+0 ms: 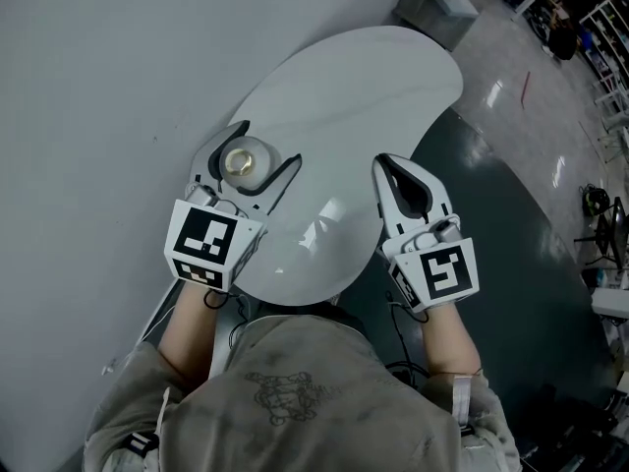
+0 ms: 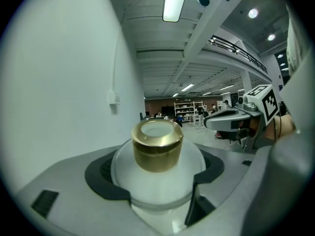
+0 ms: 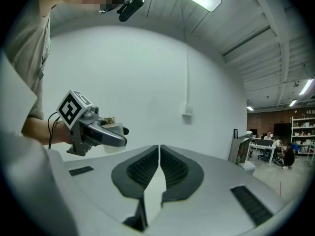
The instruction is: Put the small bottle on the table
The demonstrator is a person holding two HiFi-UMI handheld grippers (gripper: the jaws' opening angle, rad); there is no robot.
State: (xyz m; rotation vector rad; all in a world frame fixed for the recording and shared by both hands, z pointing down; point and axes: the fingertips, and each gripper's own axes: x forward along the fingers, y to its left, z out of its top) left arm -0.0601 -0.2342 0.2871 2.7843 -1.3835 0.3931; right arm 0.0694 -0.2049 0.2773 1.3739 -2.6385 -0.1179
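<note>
A small frosted bottle (image 1: 246, 160) with a gold cap (image 2: 157, 146) sits between the jaws of my left gripper (image 1: 263, 150), which is shut on its round body (image 2: 156, 181). It is held upright over the left side of the white oval table (image 1: 364, 87); whether it touches the top cannot be told. My right gripper (image 1: 383, 162) hovers over the table's right edge, shut with nothing between its pads (image 3: 147, 168). The right gripper view shows the left gripper (image 3: 98, 132) carrying the bottle (image 3: 110, 127).
A pale wall (image 1: 98, 67) runs close along the table's left side. Dark glossy floor (image 1: 511, 234) lies to the right, with carts and a chair (image 1: 595, 205) farther off. The person's torso is at the table's near end.
</note>
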